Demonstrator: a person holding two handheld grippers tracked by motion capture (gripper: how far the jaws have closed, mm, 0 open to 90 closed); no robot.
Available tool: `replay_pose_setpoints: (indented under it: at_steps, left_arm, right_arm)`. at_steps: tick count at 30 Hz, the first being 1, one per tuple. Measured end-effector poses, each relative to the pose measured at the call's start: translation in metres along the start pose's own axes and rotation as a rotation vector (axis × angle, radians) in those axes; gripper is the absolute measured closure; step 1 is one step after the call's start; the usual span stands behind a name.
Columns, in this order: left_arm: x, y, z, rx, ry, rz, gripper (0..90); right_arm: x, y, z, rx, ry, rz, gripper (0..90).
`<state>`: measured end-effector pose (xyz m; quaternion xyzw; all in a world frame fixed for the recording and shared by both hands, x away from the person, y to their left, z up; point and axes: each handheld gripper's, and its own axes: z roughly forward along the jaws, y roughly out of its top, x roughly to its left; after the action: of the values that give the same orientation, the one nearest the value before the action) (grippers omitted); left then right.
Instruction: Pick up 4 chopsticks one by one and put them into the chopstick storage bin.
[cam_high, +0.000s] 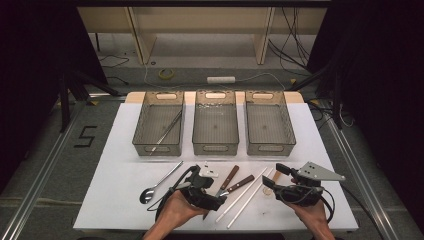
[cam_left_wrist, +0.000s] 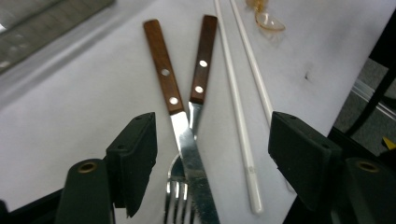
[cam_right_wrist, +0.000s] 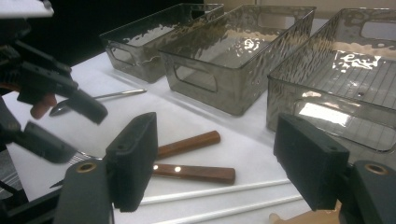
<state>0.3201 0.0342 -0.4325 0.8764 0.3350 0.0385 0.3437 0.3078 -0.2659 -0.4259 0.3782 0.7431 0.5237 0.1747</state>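
The left hand comes in from the near edge of the white table, wrist bent so that the left gripper points slantwise toward the right and down at the cutlery lying near the middle of the near edge. Its jaws stand apart with nothing pressed between them. In the left gripper view they straddle the blade of the knife and the tines of the fork, whose wooden handles cross just above the blades; the pads touch neither. Two white chopsticks lie just beside them on the right.

The right hand rests near the near right corner, its right gripper held level and aimed leftward toward the same cutlery, jaws apart and empty. A spoon lies toward the near left; three clear bins stand along the far edge.
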Motion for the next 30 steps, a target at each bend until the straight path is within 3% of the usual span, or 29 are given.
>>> replay_pose_setpoints:
  at_steps: [5,19,30]
  left_arm:
    - [-0.005,-0.002,0.011,0.044,-0.019,0.006,35.1]
    - [-0.017,0.003,0.026,0.101,-0.024,0.051,43.5]
    - [-0.019,0.005,0.032,0.122,-0.041,0.045,48.2]
  right_arm:
    - [0.0,0.0,0.0,0.004,0.0,0.0,31.5]
    - [-0.002,0.0,0.0,0.003,0.004,0.003,31.5]
    - [-0.002,-0.001,-0.002,-0.002,0.01,0.004,31.5]
